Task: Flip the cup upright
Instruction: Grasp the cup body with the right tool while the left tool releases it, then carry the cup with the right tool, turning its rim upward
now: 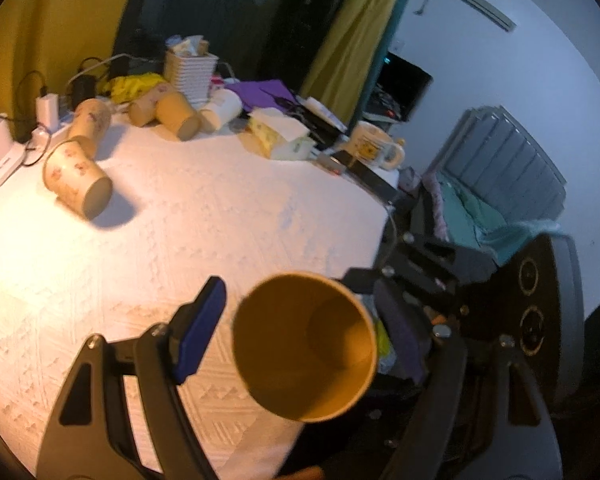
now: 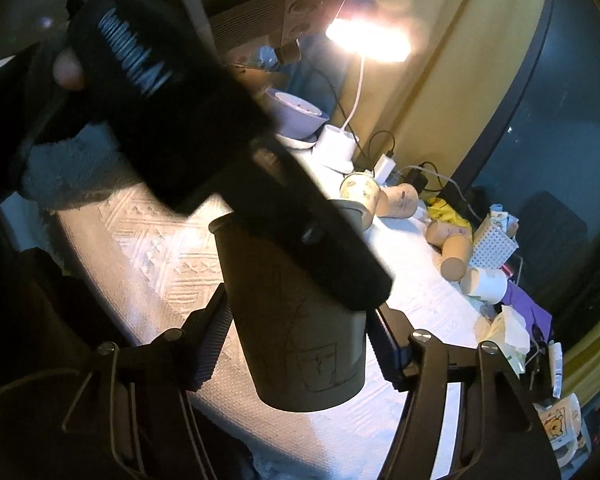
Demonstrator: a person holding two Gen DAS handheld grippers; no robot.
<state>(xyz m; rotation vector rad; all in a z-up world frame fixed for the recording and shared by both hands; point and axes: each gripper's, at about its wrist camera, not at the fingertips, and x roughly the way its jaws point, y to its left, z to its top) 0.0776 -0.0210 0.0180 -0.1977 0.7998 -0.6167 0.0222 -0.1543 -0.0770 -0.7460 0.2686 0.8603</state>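
**Paper cup gripped upright near the table's front edge**

The brown paper cup (image 2: 296,312) stands with its mouth up and its long axis close to vertical, tilted slightly, above the white tablecloth (image 1: 220,208) near the table's front edge. The right gripper (image 2: 296,344) has its 2 pads pressed against opposite sides of the cup's lower wall, clamped on it. Whether the base touches the cloth cannot be told.

The left gripper (image 1: 300,332) looks down into the cup's open mouth; its jaws stand apart, the blue pad (image 1: 198,332) just beside the rim and not touching. Its body crosses the right wrist view over the cup's rim.

The right hand is therefore the one carrying the cup, and the likely remaining move is to set it down straight and release. 5 other cups (image 1: 78,182) lie on their sides toward the far edge.
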